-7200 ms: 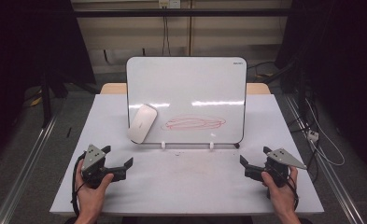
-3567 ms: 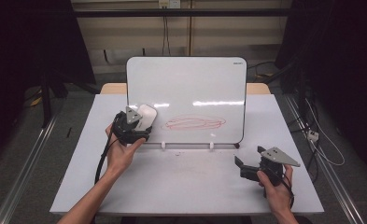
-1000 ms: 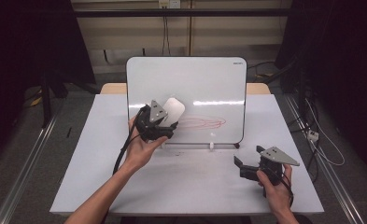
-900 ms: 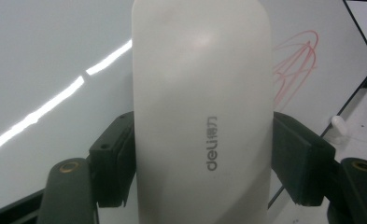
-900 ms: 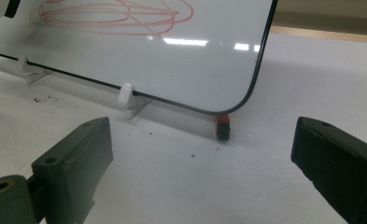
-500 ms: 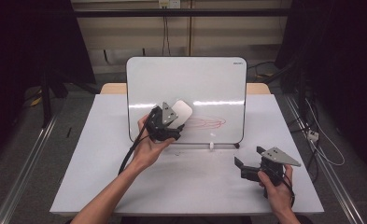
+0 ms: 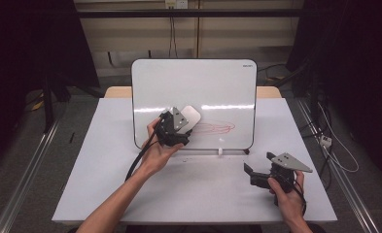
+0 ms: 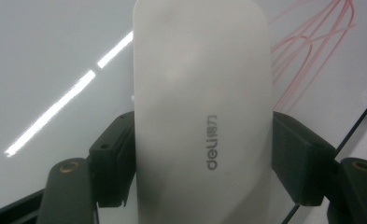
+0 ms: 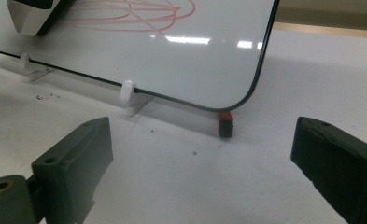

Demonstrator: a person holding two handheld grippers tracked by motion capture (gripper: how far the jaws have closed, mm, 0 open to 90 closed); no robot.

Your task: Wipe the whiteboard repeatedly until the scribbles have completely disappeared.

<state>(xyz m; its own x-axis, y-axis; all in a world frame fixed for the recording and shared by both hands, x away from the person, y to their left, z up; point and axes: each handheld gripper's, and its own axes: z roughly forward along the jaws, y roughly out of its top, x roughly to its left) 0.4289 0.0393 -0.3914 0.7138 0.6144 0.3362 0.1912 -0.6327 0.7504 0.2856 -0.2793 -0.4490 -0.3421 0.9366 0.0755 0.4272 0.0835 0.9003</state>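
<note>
Clamping the white eraser (image 8: pixel 202 116) between both black jaws, the left gripper (image 7: pixel 175 127) has it pressed flat against the whiteboard (image 7: pixel 217 82), low on the board's left half. Look at the left gripper view: the eraser's long pale body runs straight up between the pads, grey "deli" lettering on its back, each jaw tight on a long side. Just to its right sit the red scribbles (image 7: pixel 217 128), looping lines on the board's lower middle, their nearest strokes close beside the eraser's edge. The left hand (image 7: pixel 155 154) reaches in from the near side, forearm stretched across the white table (image 7: pixel 106 160), cable trailing down beside the wrist.

Over on the right, the right gripper (image 7: pixel 256 177) rests low at the near right of the table, well apart from the board, held in the right hand (image 7: pixel 288 194). Its jaws stand wide with nothing between them. The right gripper view looks across bare tabletop at the board's rounded lower corner, a white clip foot (image 9: pixel 126 91) under the bottom edge and a small red-and-black piece (image 9: pixel 225 122) beneath the corner.
</note>
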